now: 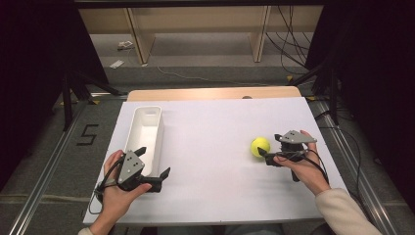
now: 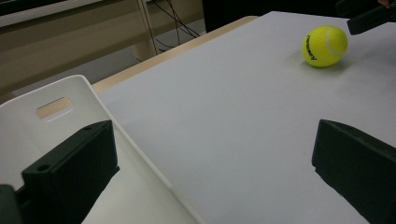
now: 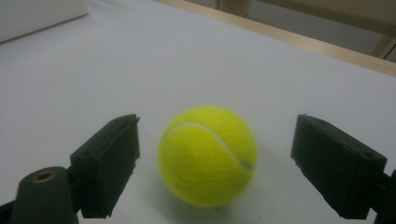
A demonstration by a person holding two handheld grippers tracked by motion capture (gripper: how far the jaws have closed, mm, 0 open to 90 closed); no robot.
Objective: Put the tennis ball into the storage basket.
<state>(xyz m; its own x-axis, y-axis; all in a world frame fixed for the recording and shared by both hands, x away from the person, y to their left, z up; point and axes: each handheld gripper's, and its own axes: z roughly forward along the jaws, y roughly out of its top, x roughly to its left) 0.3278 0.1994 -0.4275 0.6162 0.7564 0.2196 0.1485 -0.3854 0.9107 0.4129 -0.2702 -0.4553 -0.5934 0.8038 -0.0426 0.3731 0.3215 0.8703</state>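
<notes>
So the tennis ball (image 3: 208,156) sits right in front of my right claw (image 3: 215,163), dead centre between its jaws, which are spread wide with a gap on both sides and not touching it yet, so I reckon a short push forward and a squeeze does it. My left claw (image 1: 151,169) is well away, also wide open and empty, straddling the near wall of the white bin (image 1: 155,125). The ball rests on a flat white tabletop (image 1: 215,161) with loads of bare space around, dark room and wooden shelving behind
</notes>
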